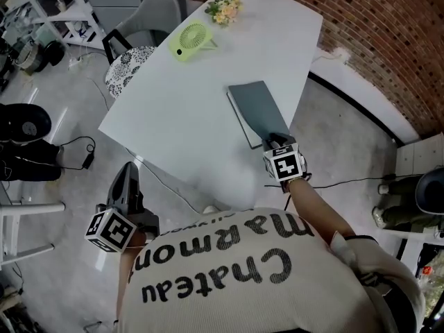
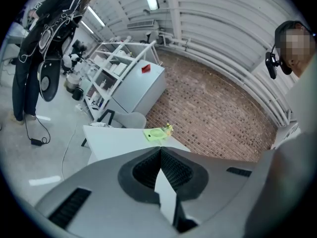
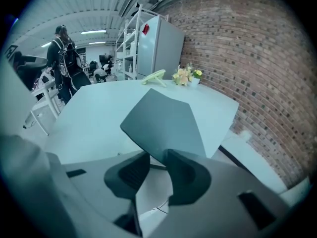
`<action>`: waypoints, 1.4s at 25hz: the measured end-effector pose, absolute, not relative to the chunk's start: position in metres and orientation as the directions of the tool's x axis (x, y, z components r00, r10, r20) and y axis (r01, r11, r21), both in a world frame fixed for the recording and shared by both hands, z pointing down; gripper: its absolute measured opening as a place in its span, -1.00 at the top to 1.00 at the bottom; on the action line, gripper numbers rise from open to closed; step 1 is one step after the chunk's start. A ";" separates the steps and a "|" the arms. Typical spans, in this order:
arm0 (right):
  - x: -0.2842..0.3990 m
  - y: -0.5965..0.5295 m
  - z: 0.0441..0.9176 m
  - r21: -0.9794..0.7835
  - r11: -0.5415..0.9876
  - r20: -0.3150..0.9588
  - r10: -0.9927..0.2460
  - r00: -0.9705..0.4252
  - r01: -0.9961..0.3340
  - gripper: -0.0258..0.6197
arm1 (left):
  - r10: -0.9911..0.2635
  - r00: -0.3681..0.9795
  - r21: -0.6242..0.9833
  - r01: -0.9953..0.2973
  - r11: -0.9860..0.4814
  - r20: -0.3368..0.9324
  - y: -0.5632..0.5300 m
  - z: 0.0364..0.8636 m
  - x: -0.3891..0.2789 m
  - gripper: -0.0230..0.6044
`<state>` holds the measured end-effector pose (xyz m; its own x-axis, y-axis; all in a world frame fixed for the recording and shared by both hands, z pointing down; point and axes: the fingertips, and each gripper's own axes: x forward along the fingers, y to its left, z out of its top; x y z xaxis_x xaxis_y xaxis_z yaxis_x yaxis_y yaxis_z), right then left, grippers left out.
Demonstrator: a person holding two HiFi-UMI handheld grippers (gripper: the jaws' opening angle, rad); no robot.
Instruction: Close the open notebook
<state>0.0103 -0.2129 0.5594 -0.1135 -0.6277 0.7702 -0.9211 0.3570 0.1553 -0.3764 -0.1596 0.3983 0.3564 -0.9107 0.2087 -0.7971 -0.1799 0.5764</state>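
Notebook [image 1: 255,109] lies flat nr desk [image 1: 180,116] right edge, looks shut already. Right gripper [image 3: 157,157] fingers apart w/ its near corner btwn them, not pinching; a snag on pulling away could drag it off the edge. Left gripper [image 2: 160,150] fingers together, empty, off desk. Fan [image 1: 191,41], flowers [image 1: 223,9] at far end; nothing blocking.

You wear a cream T-shirt [image 1: 263,276] with big black lettering printed across it. Your left claw [image 1: 130,168] and right claw [image 1: 276,141] are dark grey with ribbed black pads [image 2: 146,171], each carrying a white cube [image 1: 284,164] of black square markers.
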 end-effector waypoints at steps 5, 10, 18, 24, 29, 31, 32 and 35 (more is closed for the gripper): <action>0.005 -0.211 0.557 0.157 0.374 0.758 -0.639 -0.131 -0.914 0.50 | -0.923 0.311 0.582 -0.803 -0.128 0.225 -0.139 0.399 -0.378 0.92; 0.004 -0.210 0.558 0.137 0.376 0.759 -0.634 -0.146 -0.917 0.48 | -0.940 0.263 0.572 -0.815 -0.096 0.216 -0.119 0.392 -0.365 0.92; 0.004 -0.207 0.556 0.062 0.411 0.754 -0.616 -0.227 -0.910 0.41 | -0.958 0.182 0.570 -0.821 -0.024 0.221 -0.077 0.389 -0.345 0.93; 0.003 -0.206 0.551 -0.001 0.442 0.749 -0.594 -0.294 -0.897 0.36 | -0.961 0.140 0.566 -0.824 0.021 0.240 -0.049 0.385 -0.323 0.93; 0.003 -0.202 0.550 -0.048 0.472 0.741 -0.574 -0.349 -0.880 0.32 | -0.964 0.125 0.561 -0.827 0.030 0.236 -0.028 0.385 -0.303 0.93; 0.002 -0.200 0.549 -0.063 0.485 0.735 -0.569 -0.369 -0.872 0.30 | -0.964 0.114 0.558 -0.829 0.042 0.242 -0.019 0.386 -0.296 0.93; 0.001 -0.199 0.549 -0.076 0.486 0.730 -0.568 -0.381 -0.871 0.30 | -0.963 0.110 0.556 -0.830 0.047 0.245 -0.015 0.387 -0.292 0.93; 0.001 -0.190 0.548 -0.119 0.493 0.720 -0.556 -0.417 -0.862 0.31 | -0.960 0.099 0.553 -0.831 0.066 0.263 -0.001 0.390 -0.281 0.93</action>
